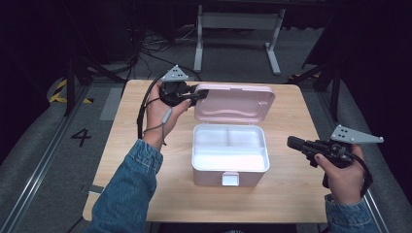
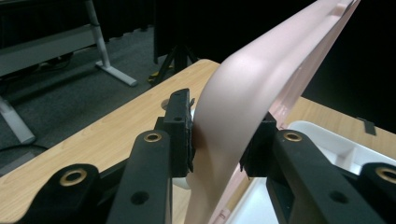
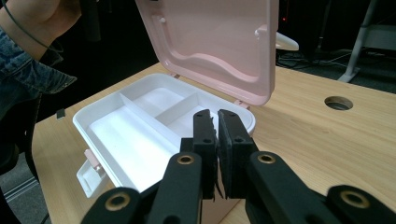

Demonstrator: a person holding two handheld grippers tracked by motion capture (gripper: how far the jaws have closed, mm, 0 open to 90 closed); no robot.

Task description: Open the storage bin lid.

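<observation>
A pink box [image 1: 230, 172] stands open in the middle of the wooden table [image 1: 286, 194]. Its white inner tray [image 3: 140, 126] has dividers and holds nothing. The pink lid [image 1: 236, 103] is raised behind it, tilted back. My left gripper [image 1: 197, 94] is shut on the lid's upper left corner; in the left gripper view the lid edge [image 2: 243, 93] sits clamped between the two black jaws. My right gripper [image 1: 291, 142] hovers to the right of the box, shut with nothing in it. In the right gripper view its jaws [image 3: 217, 135] point at the box's near rim.
A small white latch [image 1: 230, 179] hangs at the box front. A round cable hole [image 3: 338, 102] is set in the tabletop behind the box. Beyond the table stand a white desk frame [image 1: 238, 29], black stands and floor cables.
</observation>
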